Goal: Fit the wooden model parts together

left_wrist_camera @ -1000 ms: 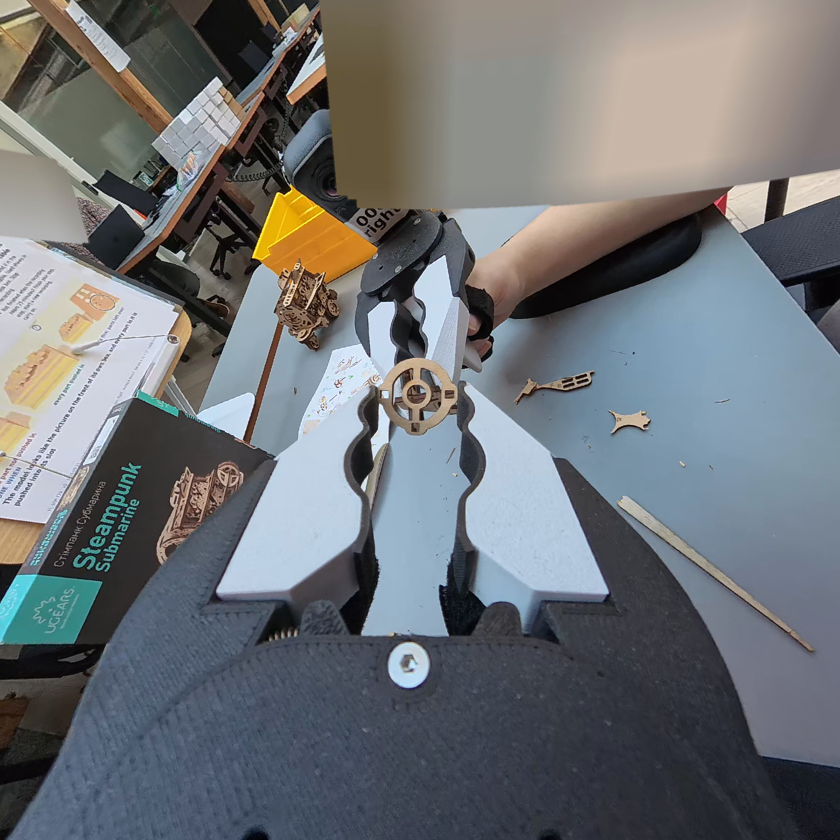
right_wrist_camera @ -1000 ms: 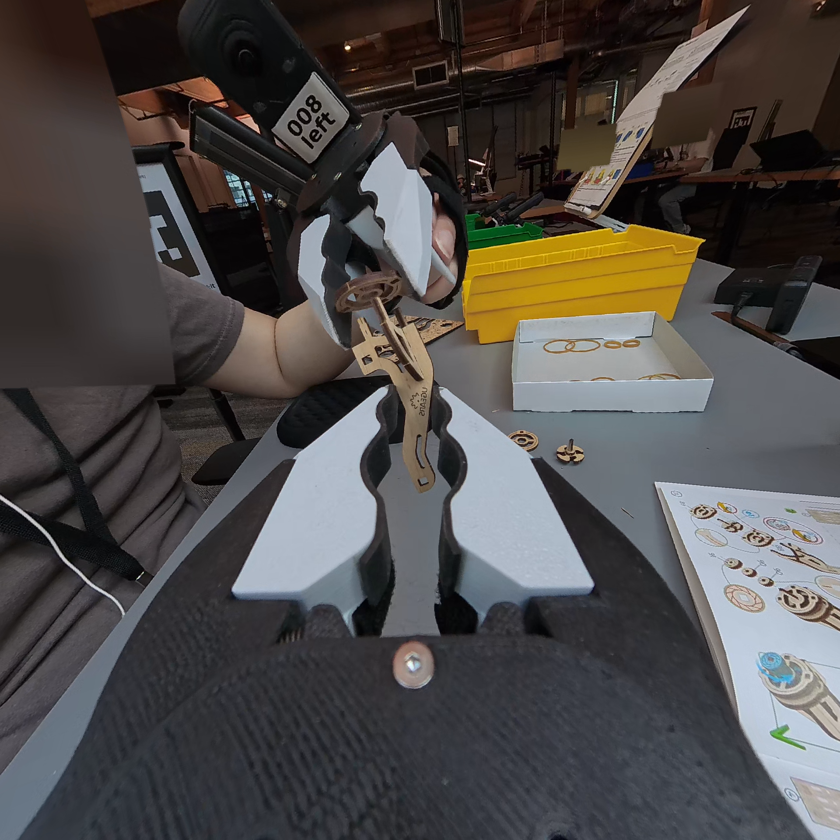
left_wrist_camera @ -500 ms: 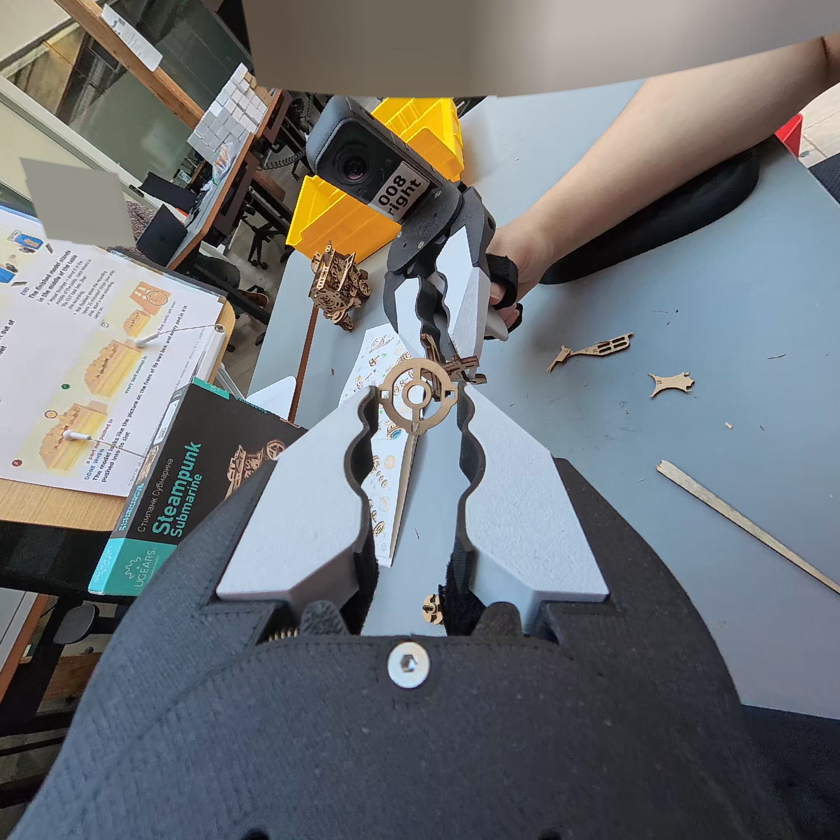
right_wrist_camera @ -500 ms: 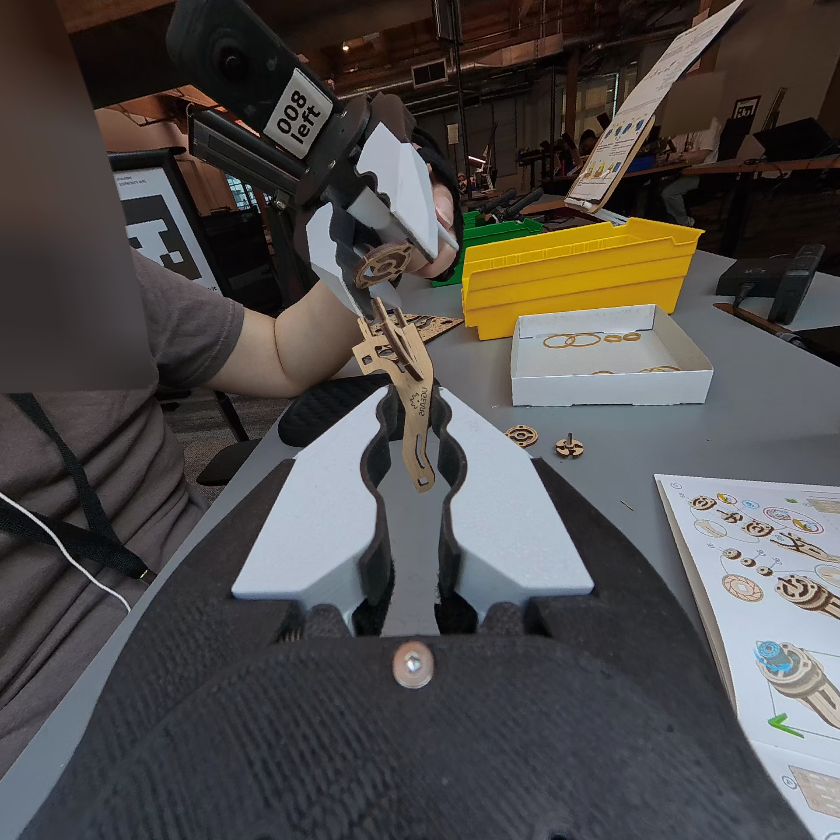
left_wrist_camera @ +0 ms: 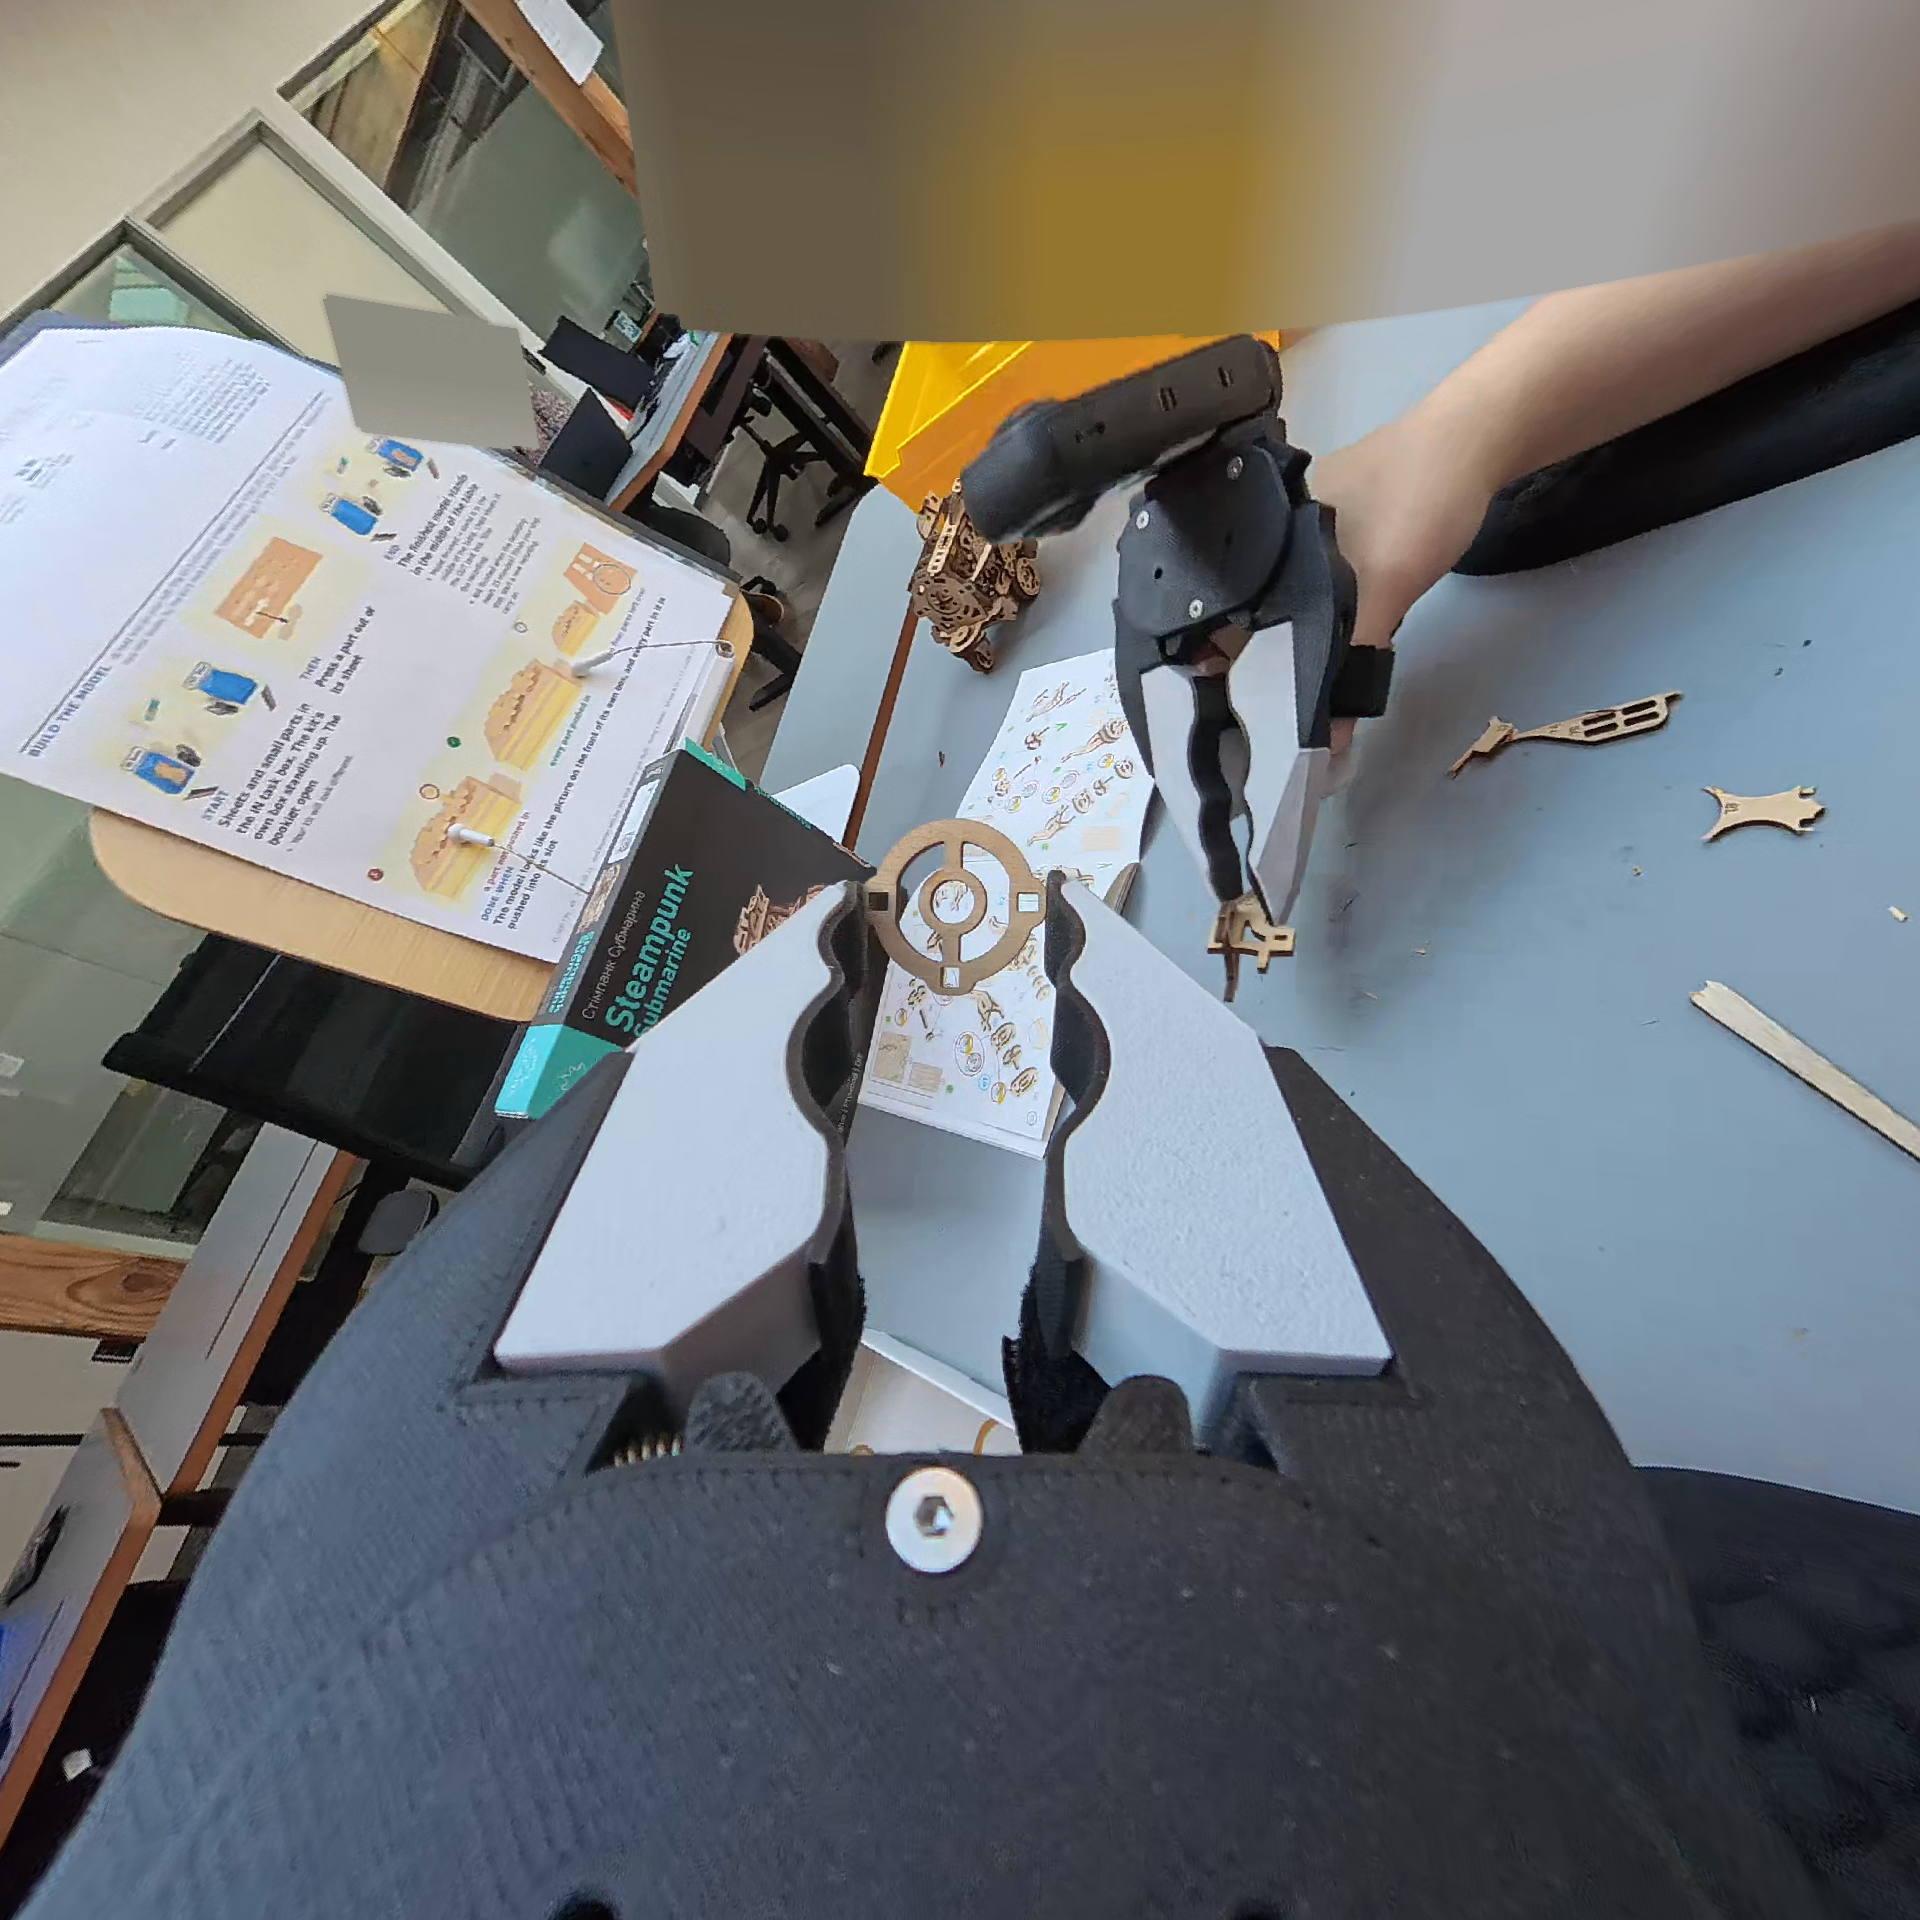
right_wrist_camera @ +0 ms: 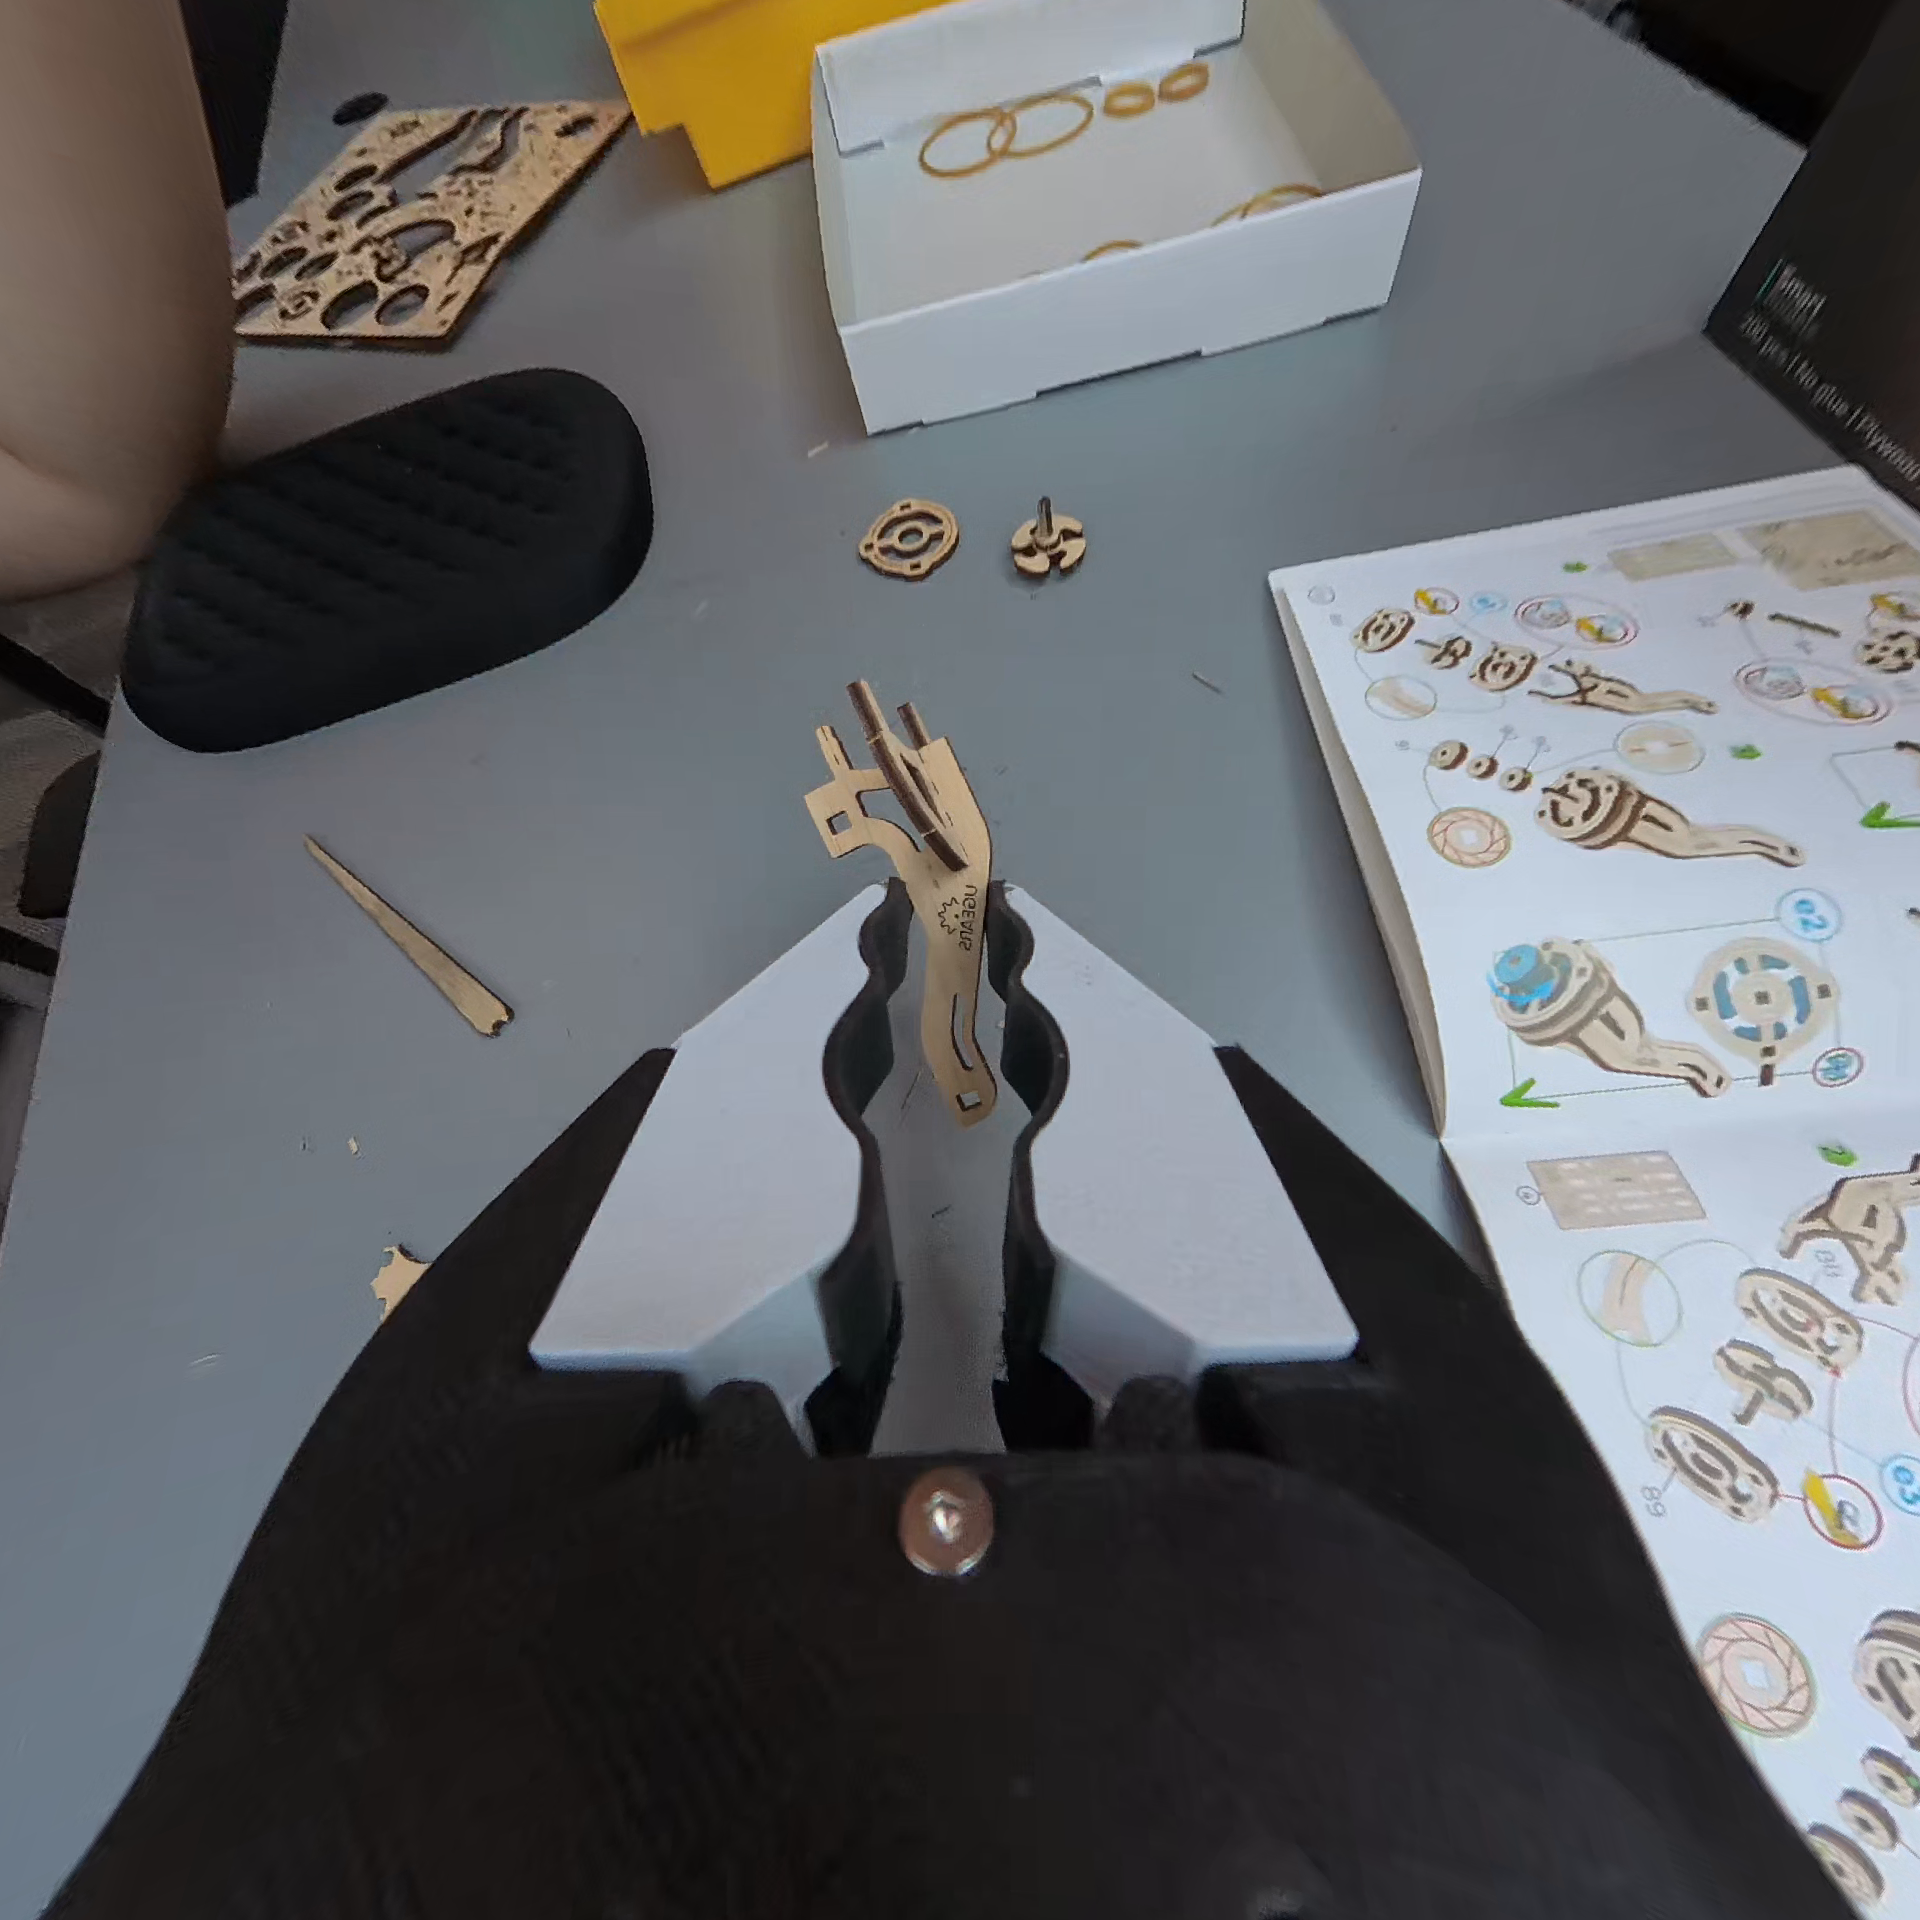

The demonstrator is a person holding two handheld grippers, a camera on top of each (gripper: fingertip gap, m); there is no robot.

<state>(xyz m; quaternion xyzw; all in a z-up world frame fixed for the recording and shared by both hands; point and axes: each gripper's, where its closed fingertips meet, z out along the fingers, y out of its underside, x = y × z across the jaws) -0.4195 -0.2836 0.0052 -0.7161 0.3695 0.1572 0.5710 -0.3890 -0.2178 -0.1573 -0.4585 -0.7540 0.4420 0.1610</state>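
In the left wrist view my left gripper (left_wrist_camera: 954, 914) is clamped on the round wooden ring (left_wrist_camera: 954, 906), pinched by its edges at the very fingertips and held up in the air above the instruction booklet (left_wrist_camera: 1023, 894) and the dark kit box (left_wrist_camera: 665, 935). Farther off, my right gripper (left_wrist_camera: 1252, 914) points down toward the grey table (left_wrist_camera: 1558, 1195) with a wooden piece at its tips. In the right wrist view that gripper (right_wrist_camera: 940, 894) is clenched on the curved wooden arm (right_wrist_camera: 935, 883), gripped across its middle, its forked end with the slotted tabs sticking out forward over the table. A second ring (right_wrist_camera: 908, 539) and a small wheel on a pin (right_wrist_camera: 1047, 542) lie ahead, near the white box (right_wrist_camera: 1122, 301). The two parts are well apart now, so I judge the joining is not yet done. To do it well I should turn the ring's flat face square to the arm's tabs, line slot to tab, and press straight, since thin plywood looks likely to snap if twisted.
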